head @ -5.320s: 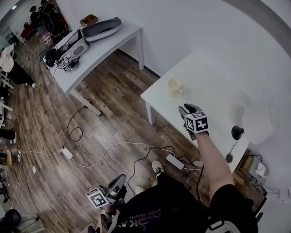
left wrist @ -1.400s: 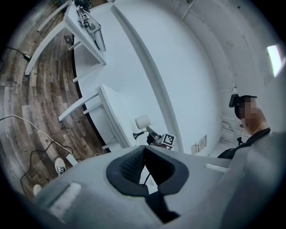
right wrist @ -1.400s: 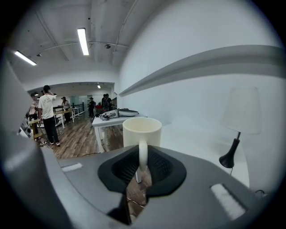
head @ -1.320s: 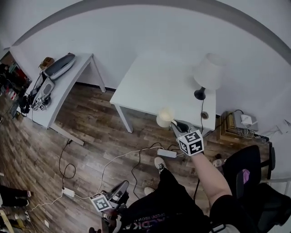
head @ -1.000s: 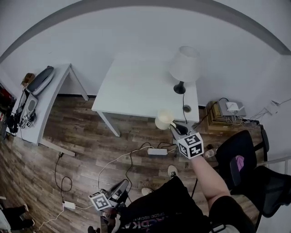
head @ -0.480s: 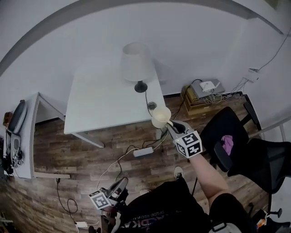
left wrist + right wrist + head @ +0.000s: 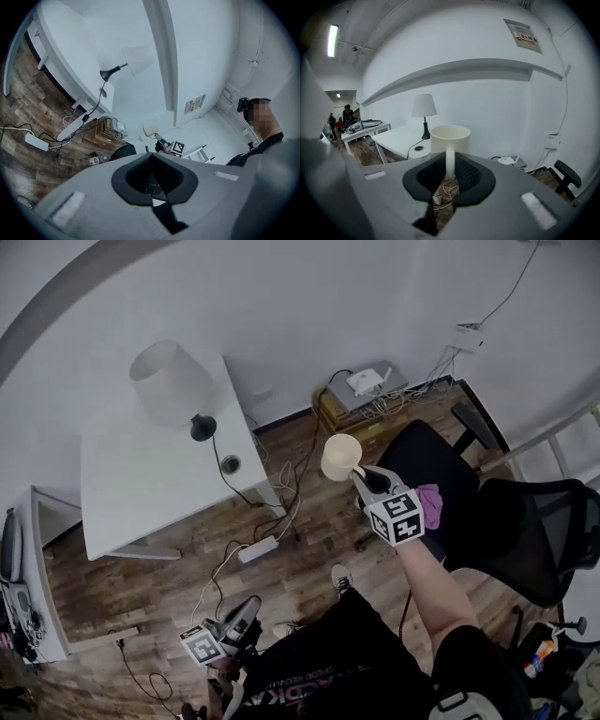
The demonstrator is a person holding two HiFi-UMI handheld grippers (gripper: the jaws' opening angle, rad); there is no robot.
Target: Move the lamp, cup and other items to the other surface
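Cup [image 7: 340, 457] hangs upright above the wooden floor [image 7: 305, 563], well clear of the table [image 7: 141, 498]. The right tool [image 7: 364, 478] is clamped on its handle, likely so the mouth faces up during carrying. The left tool [image 7: 247, 611] sits low by the person's hip, jaws together on nothing. One cup, one lamp [image 7: 173, 385] on the table, two tools.

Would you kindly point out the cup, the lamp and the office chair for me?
cup [image 7: 340, 457]: head view, on its outer side wall.
lamp [image 7: 169, 382]: head view, on the middle of its shade.
office chair [image 7: 422, 451]: head view, on its black seat.
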